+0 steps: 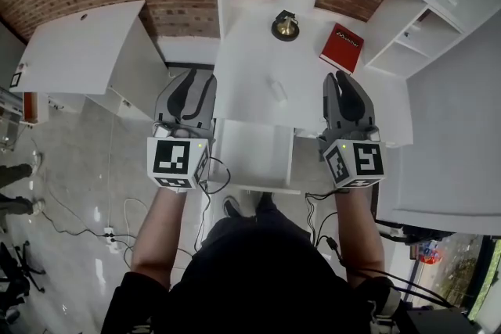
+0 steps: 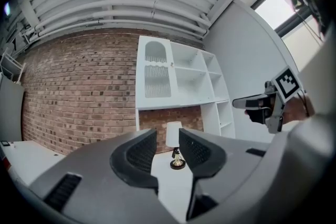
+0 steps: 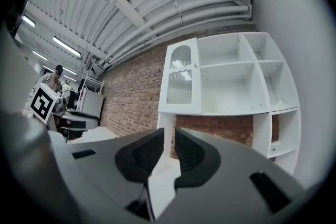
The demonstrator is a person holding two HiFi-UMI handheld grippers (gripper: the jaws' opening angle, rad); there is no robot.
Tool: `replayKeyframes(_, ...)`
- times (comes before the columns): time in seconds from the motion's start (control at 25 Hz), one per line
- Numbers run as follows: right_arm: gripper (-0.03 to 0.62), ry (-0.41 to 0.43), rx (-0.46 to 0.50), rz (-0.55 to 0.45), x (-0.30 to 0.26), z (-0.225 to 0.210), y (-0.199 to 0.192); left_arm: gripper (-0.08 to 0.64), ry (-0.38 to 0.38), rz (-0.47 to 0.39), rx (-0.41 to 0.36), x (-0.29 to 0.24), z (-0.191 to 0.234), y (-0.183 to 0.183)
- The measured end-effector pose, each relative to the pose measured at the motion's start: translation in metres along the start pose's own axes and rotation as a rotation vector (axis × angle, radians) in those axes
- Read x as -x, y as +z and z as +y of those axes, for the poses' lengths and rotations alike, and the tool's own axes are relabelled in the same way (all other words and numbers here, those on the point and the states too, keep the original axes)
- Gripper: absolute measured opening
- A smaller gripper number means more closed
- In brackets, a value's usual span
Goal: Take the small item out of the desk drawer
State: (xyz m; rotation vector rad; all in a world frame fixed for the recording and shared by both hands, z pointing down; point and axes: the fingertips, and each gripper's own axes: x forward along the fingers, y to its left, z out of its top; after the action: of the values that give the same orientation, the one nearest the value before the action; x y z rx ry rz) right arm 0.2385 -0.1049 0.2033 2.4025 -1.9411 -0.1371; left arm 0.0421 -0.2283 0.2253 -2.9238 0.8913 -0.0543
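A white desk point(image 1: 243, 66) lies below me, and its drawer point(image 1: 254, 156) stands pulled out at the front edge. The drawer's inside shows plain white. A small white item point(image 1: 275, 90) lies on the desktop near the middle. My left gripper point(image 1: 193, 87) point(image 2: 168, 147) hovers at the desk's left front corner, jaws apart with nothing between them. My right gripper point(image 1: 347, 86) point(image 3: 169, 147) is over the desk's right front part, with a narrow empty gap between its jaws. Neither gripper touches the item or the drawer.
A lamp with a white shade and brass base point(image 1: 286, 26) point(image 2: 176, 157) stands at the back of the desk, and a red book point(image 1: 342, 47) lies to its right. White shelving point(image 1: 423, 12) point(image 3: 231, 76) rises on the right. A second white table point(image 1: 78, 51) is at the left. Cables point(image 1: 117, 231) trail on the floor.
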Motion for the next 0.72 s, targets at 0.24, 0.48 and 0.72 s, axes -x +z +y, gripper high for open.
replayKeyframes(0.24,0.054,-0.014,0.006,0.013,0.003,0.001,-0.003,0.13,-0.028,0.002,0.017,-0.005,-0.003,-0.005)
replayKeyframes(0.48,0.054,-0.019,0.007,0.016,0.001,0.007,-0.001,0.13,-0.036,0.005,0.03,-0.006,0.003,-0.009)
replayKeyframes(0.72,0.054,-0.025,0.012,0.019,0.0,0.015,-0.002,0.13,-0.048,0.02,0.049,-0.006,0.009,-0.02)
